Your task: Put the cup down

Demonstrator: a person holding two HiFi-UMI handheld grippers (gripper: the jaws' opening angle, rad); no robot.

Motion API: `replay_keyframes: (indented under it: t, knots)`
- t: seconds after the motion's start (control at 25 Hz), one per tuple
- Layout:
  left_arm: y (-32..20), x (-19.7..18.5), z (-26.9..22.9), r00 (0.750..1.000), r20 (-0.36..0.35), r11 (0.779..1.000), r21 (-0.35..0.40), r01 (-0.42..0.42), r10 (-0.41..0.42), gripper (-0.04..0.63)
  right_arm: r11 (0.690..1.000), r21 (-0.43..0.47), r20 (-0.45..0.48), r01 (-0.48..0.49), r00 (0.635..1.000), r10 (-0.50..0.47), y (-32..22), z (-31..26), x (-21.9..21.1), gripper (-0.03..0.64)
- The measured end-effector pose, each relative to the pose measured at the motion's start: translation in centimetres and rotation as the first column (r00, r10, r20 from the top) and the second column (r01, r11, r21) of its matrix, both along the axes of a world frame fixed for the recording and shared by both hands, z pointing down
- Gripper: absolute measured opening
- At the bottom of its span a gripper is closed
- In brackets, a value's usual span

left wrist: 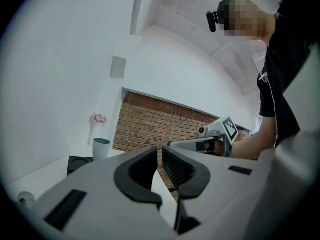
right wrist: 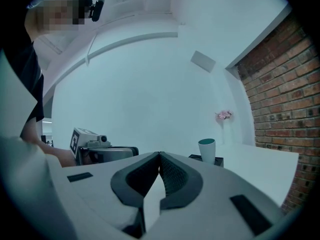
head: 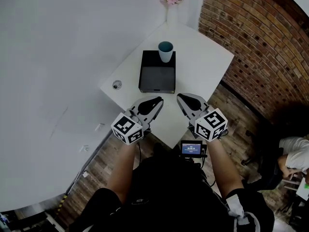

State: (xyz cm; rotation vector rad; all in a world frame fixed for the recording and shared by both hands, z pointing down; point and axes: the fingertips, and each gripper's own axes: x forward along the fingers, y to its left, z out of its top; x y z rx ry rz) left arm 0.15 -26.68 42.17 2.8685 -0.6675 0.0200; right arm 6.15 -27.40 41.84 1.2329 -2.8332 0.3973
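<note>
A teal cup (head: 165,51) stands upright on the far end of a black tray (head: 157,76) on the white table (head: 203,66). In the gripper views the cup (left wrist: 101,148) (right wrist: 207,150) shows far ahead, free of both grippers. My left gripper (head: 159,100) hovers over the table's near corner, well short of the tray. Its jaws (left wrist: 160,151) stand a narrow slit apart with nothing between them. My right gripper (head: 179,96) is level with it on the right, shut and empty, its pads meeting (right wrist: 159,155).
A small round object (head: 117,84) lies on the table's left edge beside the tray. A vase of pink flowers (head: 171,0) stands at the far corner. A brick wall (head: 260,42) runs along the right. A seated person (head: 294,158) is at the right edge.
</note>
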Motion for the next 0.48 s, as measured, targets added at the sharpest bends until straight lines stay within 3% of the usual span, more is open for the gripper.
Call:
replay_keyframes:
  t: [0.48]
  knots:
    - [0.55,-0.57,-0.30,1.000,-0.012,1.000,0.007,-0.001,0.001,0.008,1.000,0.008,-0.023,0.017,1.000,-0.017,0.50,0.04,-0.90,0.014]
